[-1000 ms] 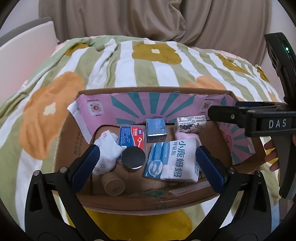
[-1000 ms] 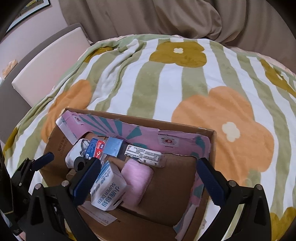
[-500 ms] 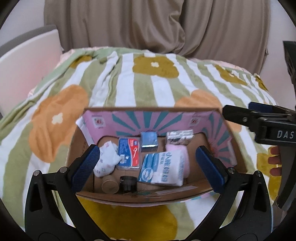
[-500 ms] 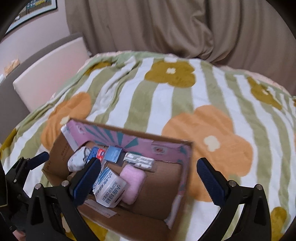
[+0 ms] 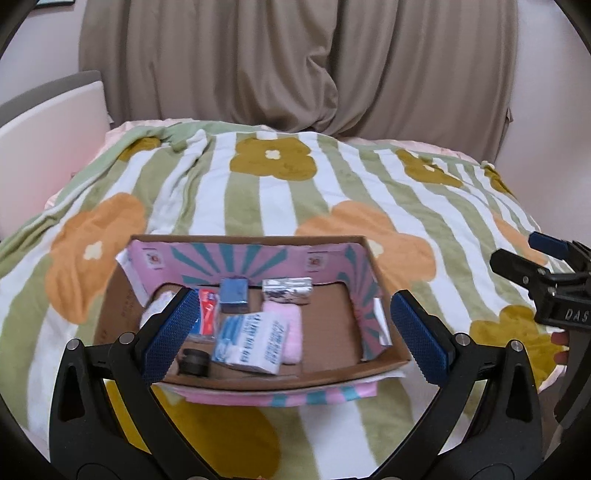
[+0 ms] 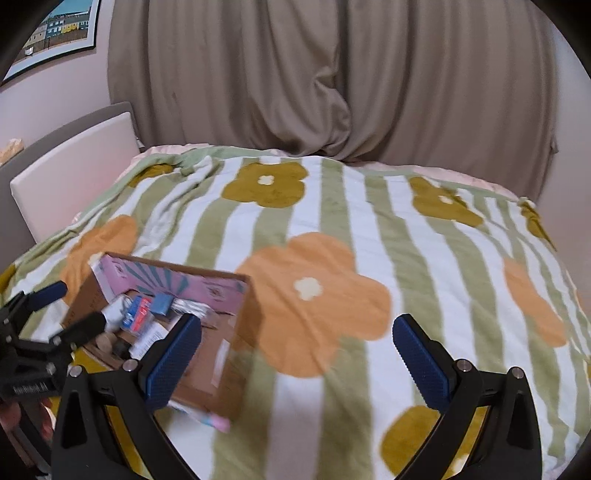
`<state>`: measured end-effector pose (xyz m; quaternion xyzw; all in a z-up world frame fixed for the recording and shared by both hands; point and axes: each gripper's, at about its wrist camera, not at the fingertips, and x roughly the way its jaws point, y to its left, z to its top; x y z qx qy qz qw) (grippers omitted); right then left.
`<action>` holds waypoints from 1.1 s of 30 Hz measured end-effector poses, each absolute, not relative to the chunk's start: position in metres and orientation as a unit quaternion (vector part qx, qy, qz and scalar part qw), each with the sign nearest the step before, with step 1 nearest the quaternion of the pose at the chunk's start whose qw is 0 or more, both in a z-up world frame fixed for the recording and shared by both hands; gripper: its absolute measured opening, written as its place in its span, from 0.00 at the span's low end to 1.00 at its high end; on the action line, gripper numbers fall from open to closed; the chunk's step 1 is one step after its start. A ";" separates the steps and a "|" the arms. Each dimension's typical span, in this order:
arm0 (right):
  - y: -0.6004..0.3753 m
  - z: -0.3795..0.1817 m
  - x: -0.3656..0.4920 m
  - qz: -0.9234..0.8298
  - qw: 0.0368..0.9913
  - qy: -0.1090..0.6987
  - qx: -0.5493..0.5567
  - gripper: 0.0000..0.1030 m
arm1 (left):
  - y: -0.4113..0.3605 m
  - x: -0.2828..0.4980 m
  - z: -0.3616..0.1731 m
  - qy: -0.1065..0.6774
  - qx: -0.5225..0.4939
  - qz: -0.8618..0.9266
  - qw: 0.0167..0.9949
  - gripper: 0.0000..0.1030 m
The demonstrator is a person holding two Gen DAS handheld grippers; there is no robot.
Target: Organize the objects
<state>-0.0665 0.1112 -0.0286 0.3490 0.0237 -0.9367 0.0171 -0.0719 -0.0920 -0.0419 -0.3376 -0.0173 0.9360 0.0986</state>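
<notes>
An open cardboard box (image 5: 384,363) with a pink and teal inner lining sits on the bed. It holds a white and blue tissue pack (image 5: 255,341), a pink cloth (image 5: 290,325), a silver packet (image 5: 287,290), a blue cube (image 5: 233,291), a red and blue packet (image 5: 207,312), a black lid (image 5: 194,362) and a white cloth, partly hidden by a finger. My left gripper (image 5: 295,332) is open and empty, above and in front of the box. My right gripper (image 6: 295,356) is open and empty, right of the box (image 6: 229,354); it also shows in the left wrist view (image 5: 543,273).
A green and white striped blanket (image 5: 280,199) with orange and mustard flowers covers the bed. A white headboard (image 5: 40,136) stands at the left. Brown curtains (image 5: 295,62) hang behind. A framed picture (image 6: 55,29) hangs on the left wall.
Both grippers have pulled back and up from the box, which now looks smaller and lower. The right gripper has swung right, off the box. Both stayed open and empty.
</notes>
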 end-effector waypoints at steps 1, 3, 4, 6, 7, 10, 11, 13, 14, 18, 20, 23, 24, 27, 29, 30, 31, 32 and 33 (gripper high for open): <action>0.114 -0.029 -0.063 -0.937 0.013 0.025 0.348 1.00 | -0.088 -0.069 -0.043 -0.016 -0.336 0.937 0.098 1.00; 0.122 -0.033 -0.053 -0.939 0.009 0.018 0.344 1.00 | -0.081 -0.060 -0.046 -0.016 -0.330 0.939 0.096 1.00; 0.125 -0.035 -0.049 -0.939 0.010 0.012 0.344 1.00 | -0.078 -0.056 -0.048 -0.019 -0.329 0.939 0.098 1.00; 0.128 -0.038 -0.043 -0.939 0.012 0.005 0.343 1.00 | -0.076 -0.051 -0.052 -0.026 -0.327 0.939 0.102 1.00; 0.129 -0.039 -0.041 -0.939 0.009 0.005 0.343 1.00 | -0.076 -0.048 -0.053 -0.026 -0.324 0.940 0.100 1.00; 0.130 -0.042 -0.038 -0.939 0.007 0.008 0.344 1.00 | -0.078 -0.048 -0.056 -0.027 -0.326 0.940 0.097 1.00; 0.130 -0.042 -0.037 -0.939 0.008 0.006 0.343 1.00 | -0.078 -0.048 -0.055 -0.028 -0.326 0.940 0.096 1.00; 0.131 -0.043 -0.038 -0.939 0.011 0.000 0.344 1.00 | -0.079 -0.050 -0.055 -0.028 -0.326 0.940 0.094 1.00; 0.131 -0.043 -0.038 -0.939 0.012 -0.003 0.344 1.00 | -0.080 -0.050 -0.055 -0.027 -0.327 0.940 0.094 1.00; 0.132 -0.044 -0.038 -0.939 0.008 -0.006 0.343 1.00 | -0.077 -0.051 -0.054 -0.018 -0.327 0.940 0.095 1.00; 0.132 -0.045 -0.039 -0.939 0.008 -0.006 0.344 1.00 | -0.078 -0.052 -0.055 -0.018 -0.328 0.940 0.096 1.00; 0.133 -0.046 -0.039 -0.939 0.007 -0.005 0.344 1.00 | -0.078 -0.053 -0.056 -0.023 -0.329 0.939 0.098 1.00; 0.133 -0.047 -0.039 -0.939 0.005 -0.004 0.344 1.00 | -0.077 -0.053 -0.056 -0.025 -0.329 0.939 0.098 1.00; 0.134 -0.048 -0.040 -0.939 0.003 -0.006 0.345 1.00 | -0.076 -0.054 -0.057 -0.025 -0.331 0.938 0.100 1.00; 0.135 -0.048 -0.040 -0.938 0.004 -0.008 0.346 1.00 | -0.075 -0.054 -0.058 -0.023 -0.331 0.938 0.100 1.00; 0.135 -0.049 -0.041 -0.938 0.004 -0.009 0.347 1.00 | -0.075 -0.053 -0.058 -0.021 -0.331 0.938 0.100 1.00; 0.136 -0.049 -0.041 -0.938 0.003 -0.010 0.347 1.00 | -0.075 -0.053 -0.058 -0.021 -0.331 0.938 0.101 1.00; 0.135 -0.049 -0.041 -0.938 0.002 -0.009 0.347 1.00 | -0.075 -0.053 -0.058 -0.020 -0.331 0.938 0.100 1.00; 0.135 -0.049 -0.041 -0.938 0.002 -0.009 0.347 1.00 | -0.075 -0.053 -0.058 -0.020 -0.330 0.939 0.099 1.00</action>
